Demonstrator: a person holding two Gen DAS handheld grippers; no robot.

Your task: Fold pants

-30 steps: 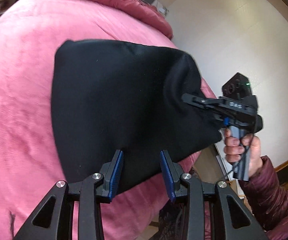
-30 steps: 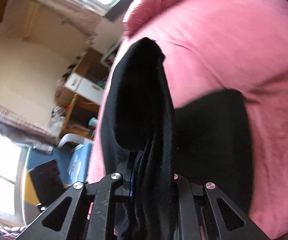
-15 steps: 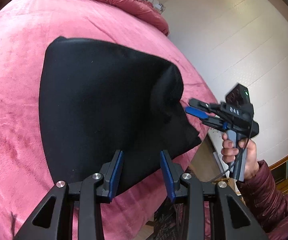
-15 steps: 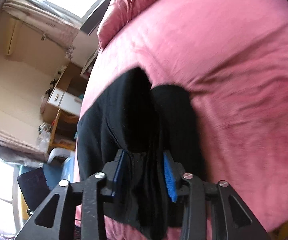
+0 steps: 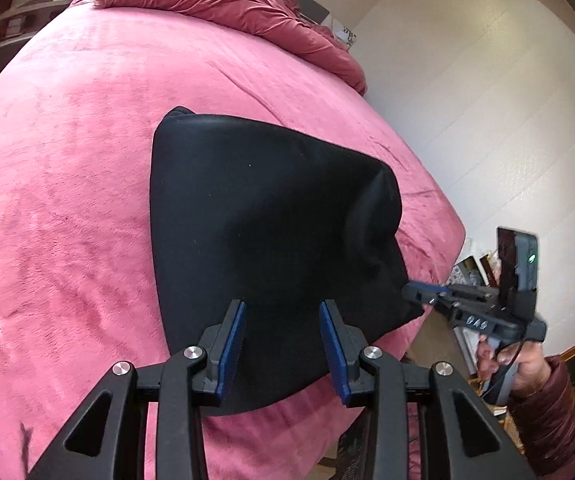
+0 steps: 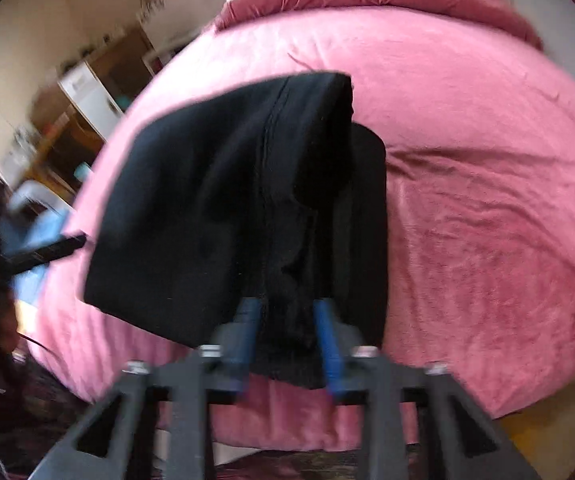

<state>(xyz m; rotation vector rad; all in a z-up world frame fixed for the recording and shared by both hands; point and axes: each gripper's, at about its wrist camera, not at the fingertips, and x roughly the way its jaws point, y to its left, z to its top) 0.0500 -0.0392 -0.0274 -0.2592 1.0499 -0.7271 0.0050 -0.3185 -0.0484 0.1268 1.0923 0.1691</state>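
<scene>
The black pants [image 5: 263, 240] lie folded into a compact stack on the pink bed [image 5: 87, 160], near its front corner. In the left wrist view my left gripper [image 5: 282, 344] is open, its blue pads either side of the stack's near edge, gripping nothing. My right gripper [image 5: 419, 294] shows at the stack's right corner, held in a hand. In the right wrist view the pants [image 6: 227, 208] fill the middle, and my right gripper [image 6: 287, 340] is open with the cloth's near edge between its pads.
A rumpled pink duvet [image 5: 247, 4] lies at the bed's far end. A white wall [image 5: 487, 100] stands right of the bed. Wooden furniture [image 6: 87, 92] and a blue item [image 6: 31, 232] stand beyond the bed's left side. Floor clutter [image 5: 471, 272] lies by the corner.
My right gripper opened and let go of the pants, which dropped flat onto the bed. Both grippers pulled back toward the bed's near edge.
</scene>
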